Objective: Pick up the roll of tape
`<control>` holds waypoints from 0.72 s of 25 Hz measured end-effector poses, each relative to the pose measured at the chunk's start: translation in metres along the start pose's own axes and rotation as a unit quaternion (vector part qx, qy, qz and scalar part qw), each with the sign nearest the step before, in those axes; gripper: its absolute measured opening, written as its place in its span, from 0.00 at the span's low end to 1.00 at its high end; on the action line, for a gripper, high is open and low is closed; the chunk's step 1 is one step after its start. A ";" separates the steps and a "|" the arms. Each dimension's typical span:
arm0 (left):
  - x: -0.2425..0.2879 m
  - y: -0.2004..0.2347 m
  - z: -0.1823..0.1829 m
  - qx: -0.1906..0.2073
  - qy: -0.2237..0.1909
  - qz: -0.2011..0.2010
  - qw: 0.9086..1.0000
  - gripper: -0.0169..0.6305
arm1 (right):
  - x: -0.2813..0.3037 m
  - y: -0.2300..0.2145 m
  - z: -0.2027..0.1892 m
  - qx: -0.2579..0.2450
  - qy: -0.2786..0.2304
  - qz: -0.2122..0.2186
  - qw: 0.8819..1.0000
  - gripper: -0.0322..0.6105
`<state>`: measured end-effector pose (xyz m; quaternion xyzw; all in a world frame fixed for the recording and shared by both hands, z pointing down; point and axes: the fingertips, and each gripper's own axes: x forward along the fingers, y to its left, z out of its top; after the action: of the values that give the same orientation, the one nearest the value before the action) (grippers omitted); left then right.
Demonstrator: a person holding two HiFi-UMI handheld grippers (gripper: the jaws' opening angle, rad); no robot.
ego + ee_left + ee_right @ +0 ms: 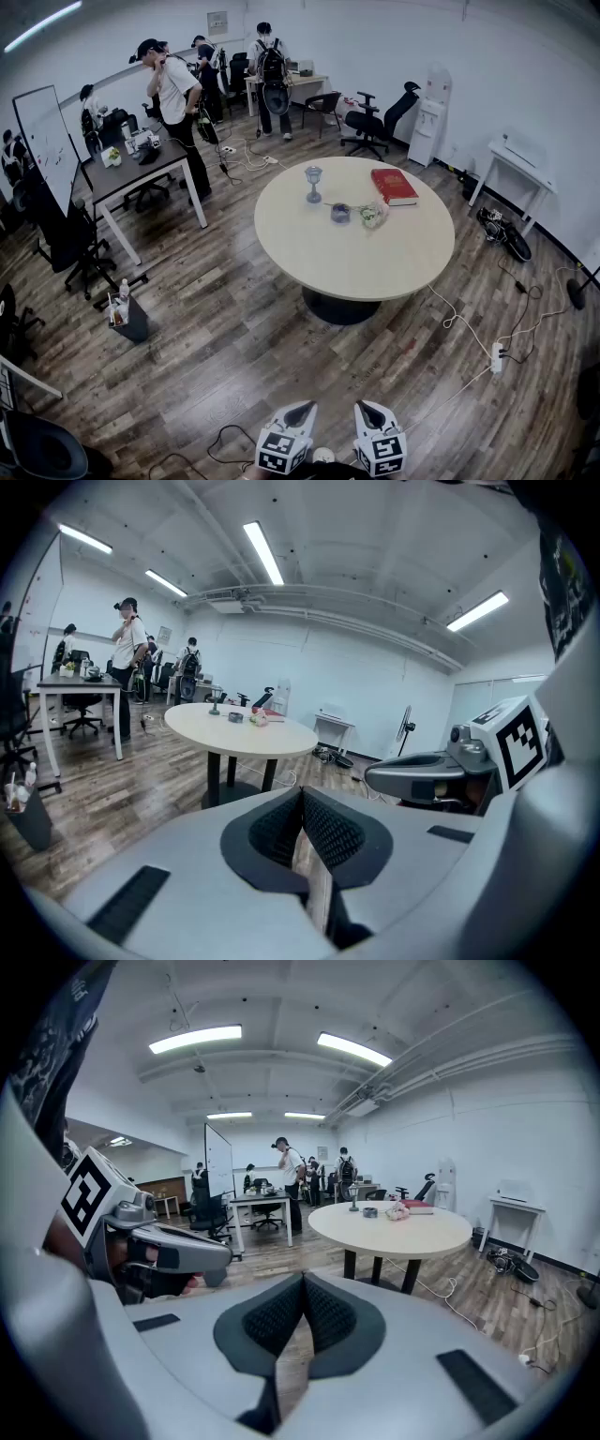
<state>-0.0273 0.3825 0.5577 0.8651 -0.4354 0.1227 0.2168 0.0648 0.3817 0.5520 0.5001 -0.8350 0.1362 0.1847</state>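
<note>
Jaws of both grippers are closed, pad against pad, with nothing between them.

Head view: the left gripper and right gripper sit side by side at the bottom edge, over the wood floor and well apart from the round table. The roll of tape lies toward the table's far edge, between a stemmed cup and a red book, just beside a crumpled wrapper. A white cable with a power strip runs along the floor right of the table.

Left gripper view: beyond the closed pads, floorboards lead to the table. A desk and a standing person are at left.

Right gripper view: closed pads again, with the table ahead and to the right. A whiteboard stands behind it.
</note>
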 end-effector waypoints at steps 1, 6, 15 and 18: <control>-0.004 -0.001 0.001 0.000 -0.003 0.002 1.000 0.06 | -0.003 -0.001 0.000 0.003 -0.004 -0.007 1.000 0.06; -0.019 -0.006 -0.004 0.001 -0.011 0.011 1.000 0.06 | -0.018 0.003 -0.006 -0.007 -0.006 -0.021 1.000 0.06; -0.029 -0.015 -0.010 0.010 -0.021 0.016 1.000 0.06 | -0.037 0.006 -0.011 0.019 -0.022 -0.029 0.999 0.06; -0.032 -0.015 -0.008 0.006 -0.027 0.019 0.999 0.06 | -0.042 0.002 -0.013 0.042 -0.025 -0.040 0.998 0.09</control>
<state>-0.0348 0.4167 0.5482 0.8611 -0.4566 0.1056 0.1973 0.0830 0.4212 0.5452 0.5436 -0.8123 0.1513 0.1477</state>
